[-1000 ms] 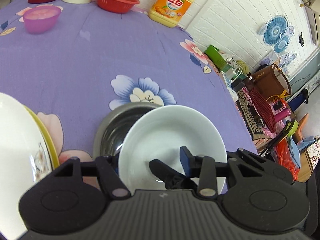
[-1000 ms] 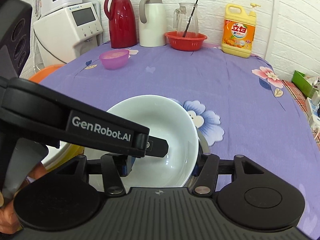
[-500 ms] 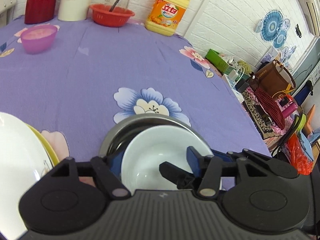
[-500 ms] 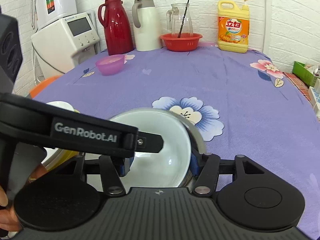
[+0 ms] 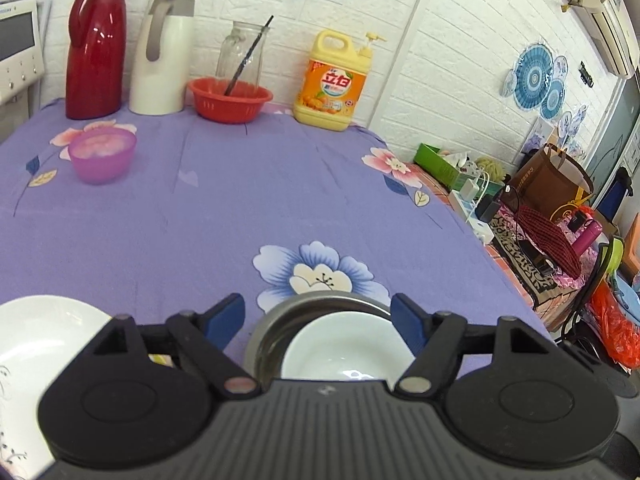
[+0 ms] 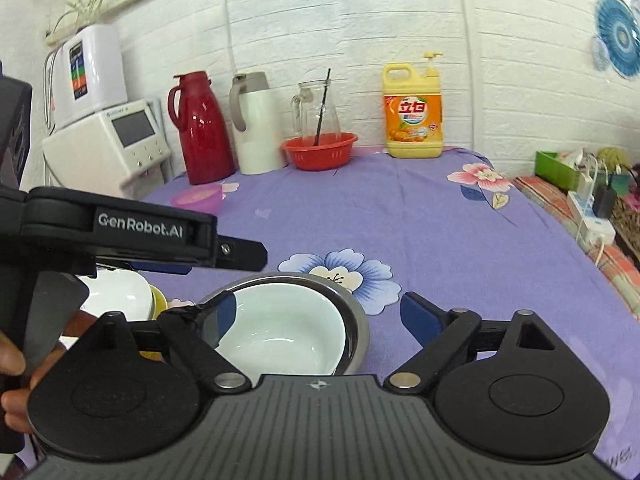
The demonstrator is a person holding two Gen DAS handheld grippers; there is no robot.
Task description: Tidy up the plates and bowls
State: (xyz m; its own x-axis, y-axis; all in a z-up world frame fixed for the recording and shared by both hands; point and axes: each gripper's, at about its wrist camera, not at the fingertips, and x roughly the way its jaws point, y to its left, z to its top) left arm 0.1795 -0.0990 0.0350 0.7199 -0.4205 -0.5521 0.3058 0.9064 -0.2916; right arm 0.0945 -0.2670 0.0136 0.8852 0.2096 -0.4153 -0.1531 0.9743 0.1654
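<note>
At nine o'clock from the nested pair sits the white plate [image 5: 36,344] on a yellow one [image 6: 159,300], close to the left tool [image 5: 318,316]; my worry is that a careless sweep of that tool, or of the hand [image 6: 12,368] carrying it, could clip the plate's rim and shove the stack across the purple counter [image 5: 240,200]. In the middle, the white bowl [image 6: 280,330] rests inside the steel bowl [image 6: 356,320], set toward its near side rather than centred, so a knock could rock it. Both tools have just been opening and are now released: the left one's jaws stand wide, straddling the bowls without touching them, nothing gripped. At three o'clock, the right tool [image 6: 320,314] is spread as wide as it goes, its left finger [image 6: 220,316] over the white bowl's rim, holding nothing. The pink bowl [image 5: 102,154] waits far off at eleven o'clock.
</note>
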